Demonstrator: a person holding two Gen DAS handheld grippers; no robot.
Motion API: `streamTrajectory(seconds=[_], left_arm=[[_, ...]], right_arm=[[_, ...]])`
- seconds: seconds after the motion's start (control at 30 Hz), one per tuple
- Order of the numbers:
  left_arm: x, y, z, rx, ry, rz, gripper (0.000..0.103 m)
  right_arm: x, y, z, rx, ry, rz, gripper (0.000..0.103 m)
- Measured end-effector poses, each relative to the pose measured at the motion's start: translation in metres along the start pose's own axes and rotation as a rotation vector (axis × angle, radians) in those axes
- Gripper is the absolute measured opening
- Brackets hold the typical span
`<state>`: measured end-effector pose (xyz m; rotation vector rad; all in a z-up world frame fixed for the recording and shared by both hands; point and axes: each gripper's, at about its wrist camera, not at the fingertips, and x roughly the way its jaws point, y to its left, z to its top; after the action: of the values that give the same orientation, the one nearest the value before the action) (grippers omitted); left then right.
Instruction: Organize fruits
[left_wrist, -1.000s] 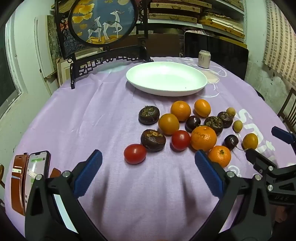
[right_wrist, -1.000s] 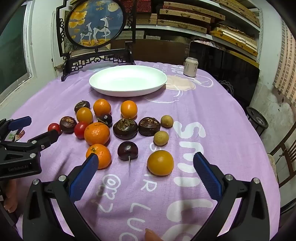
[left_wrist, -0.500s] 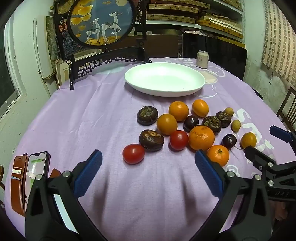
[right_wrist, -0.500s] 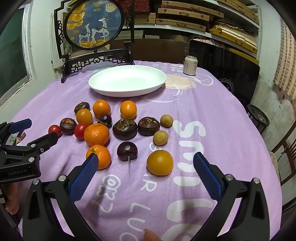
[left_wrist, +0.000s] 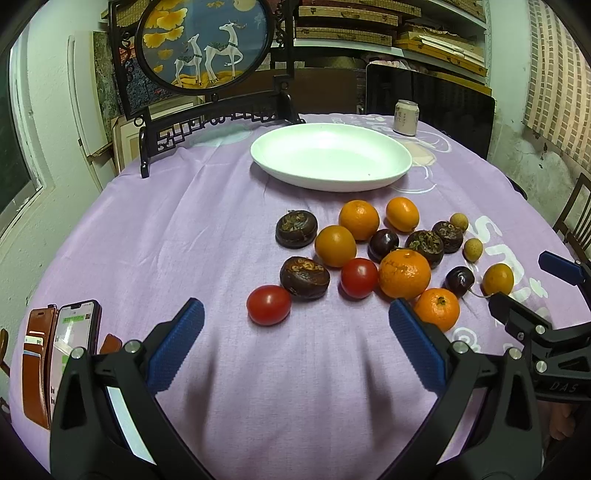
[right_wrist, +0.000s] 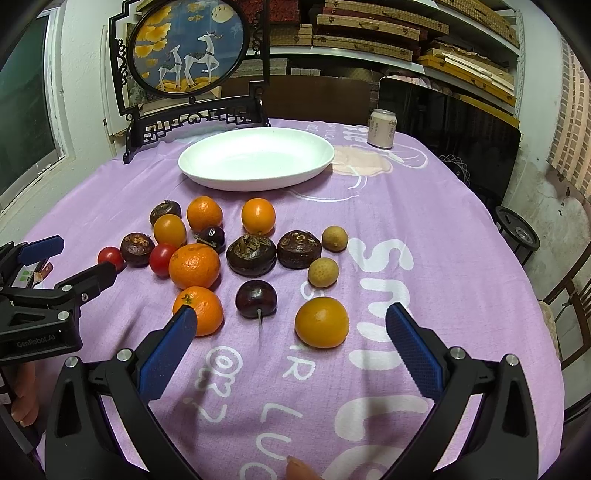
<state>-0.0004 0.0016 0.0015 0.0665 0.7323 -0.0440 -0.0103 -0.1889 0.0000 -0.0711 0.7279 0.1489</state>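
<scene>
1. While both tools hover low over the near edge of the table (left_wrist: 155, 229), the left gripper (left_wrist: 295, 326) is spread wide with nothing between its blue pads, just short of a red tomato (left_wrist: 268, 304).
2. The right gripper (right_wrist: 288, 328) is also agape and holds nothing; an orange (right_wrist: 321, 322) lies ahead between its fingers, untouched.
3. The fruits (right_wrist: 236, 251) lie loose mid-table on the purple cloth.
4. The white plate (right_wrist: 221, 177) sits beyond them toward the far edge, with a can (right_wrist: 382, 128) at the far right.
</scene>
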Motion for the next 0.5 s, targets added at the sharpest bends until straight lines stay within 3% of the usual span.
streamTrajectory(seconds=[0.5], left_arm=[[0.001,0.001,-0.002,0.000,0.007,0.000,0.101]], right_arm=[[0.005,-0.006,0.003,0.009,0.012,0.013,0.102]])
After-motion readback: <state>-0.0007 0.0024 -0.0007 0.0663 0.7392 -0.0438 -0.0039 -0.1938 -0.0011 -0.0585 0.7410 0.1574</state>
